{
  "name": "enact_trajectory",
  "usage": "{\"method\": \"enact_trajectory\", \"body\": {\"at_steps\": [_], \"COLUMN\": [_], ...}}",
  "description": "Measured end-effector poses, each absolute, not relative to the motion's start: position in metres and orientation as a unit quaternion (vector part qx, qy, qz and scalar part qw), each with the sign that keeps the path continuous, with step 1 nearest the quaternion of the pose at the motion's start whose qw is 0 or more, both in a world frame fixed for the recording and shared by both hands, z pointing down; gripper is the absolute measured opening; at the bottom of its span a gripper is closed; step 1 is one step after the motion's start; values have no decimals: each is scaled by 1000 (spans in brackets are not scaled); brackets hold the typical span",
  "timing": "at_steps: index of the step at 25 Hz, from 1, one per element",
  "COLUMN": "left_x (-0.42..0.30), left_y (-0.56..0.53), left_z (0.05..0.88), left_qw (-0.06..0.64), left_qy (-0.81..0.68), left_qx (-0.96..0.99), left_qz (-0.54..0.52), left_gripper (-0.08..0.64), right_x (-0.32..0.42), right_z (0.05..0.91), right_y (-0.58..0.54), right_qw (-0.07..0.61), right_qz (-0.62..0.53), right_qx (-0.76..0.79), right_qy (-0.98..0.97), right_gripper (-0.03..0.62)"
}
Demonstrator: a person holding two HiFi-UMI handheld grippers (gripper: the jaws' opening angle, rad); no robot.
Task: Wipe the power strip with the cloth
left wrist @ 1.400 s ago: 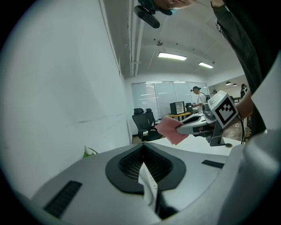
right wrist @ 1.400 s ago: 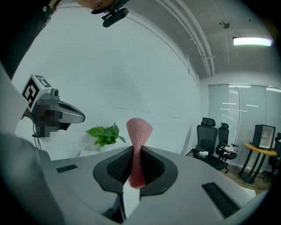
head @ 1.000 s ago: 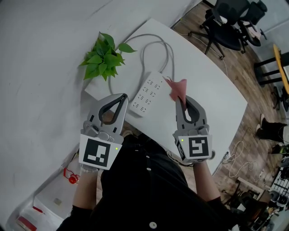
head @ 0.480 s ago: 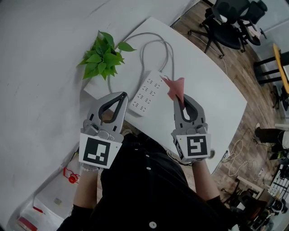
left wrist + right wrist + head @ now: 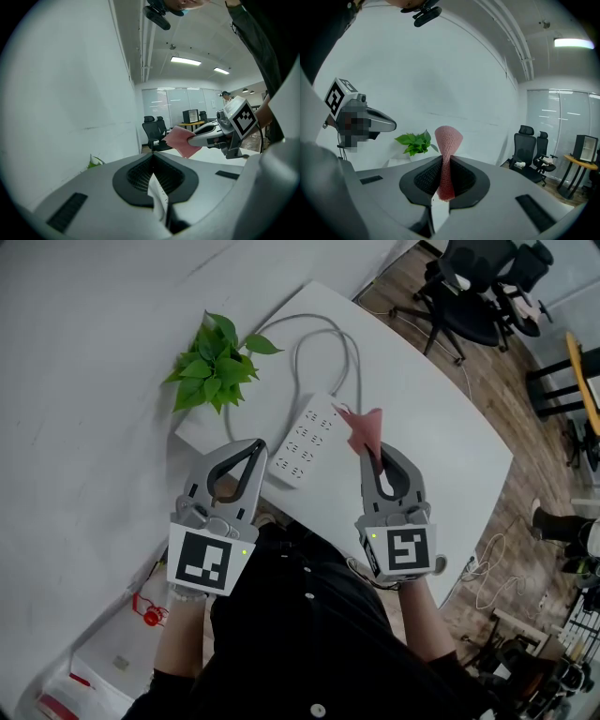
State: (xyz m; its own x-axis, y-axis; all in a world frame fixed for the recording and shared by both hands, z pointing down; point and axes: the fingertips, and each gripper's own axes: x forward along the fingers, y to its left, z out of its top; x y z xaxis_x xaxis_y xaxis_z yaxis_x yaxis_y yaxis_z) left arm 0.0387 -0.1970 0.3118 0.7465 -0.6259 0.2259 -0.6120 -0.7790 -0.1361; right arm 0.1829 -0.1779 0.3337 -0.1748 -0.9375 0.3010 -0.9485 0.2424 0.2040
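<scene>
- Head view has the right gripper right of centre, its jaws clenched on a pink cloth that sticks up past the tips like a small flag
- Right gripper view shows the same: the cloth is pinched in a narrow fold between the jaws and fans out above them
- The left gripper, lower left of centre, has its jaws pressed together with nothing in them
- A white power strip lies flat on the white table mid-frame, just beyond the two grippers; its cable loops toward the top edge, and a potted plant stands at upper left
- The cloth hangs near the strip's right side but apart from it, so I'd say wiping has not begun
- The cloth looks soft, light and limp; held by one end, its loose part should drape over the sockets
- The strip looks stiff, light plastic, likely to skid on the smooth top; I'd pin its near end with the free gripper
</scene>
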Motion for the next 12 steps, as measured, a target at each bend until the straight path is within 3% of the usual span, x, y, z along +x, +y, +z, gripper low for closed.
{"method": "enact_trajectory", "body": {"at_steps": [12], "left_x": [42], "left_y": [-198], "left_z": [313], "left_qw": [22], "left_qy": [332], "left_qx": [-934], "left_qz": [-128], "left_gripper": [12], "right_x": [180], "right_z": [334], "right_y": [-181], "right_qw": [185], "right_qz": [17], "right_qx": [613], "right_qy": [-768], "right_gripper": [57]}}
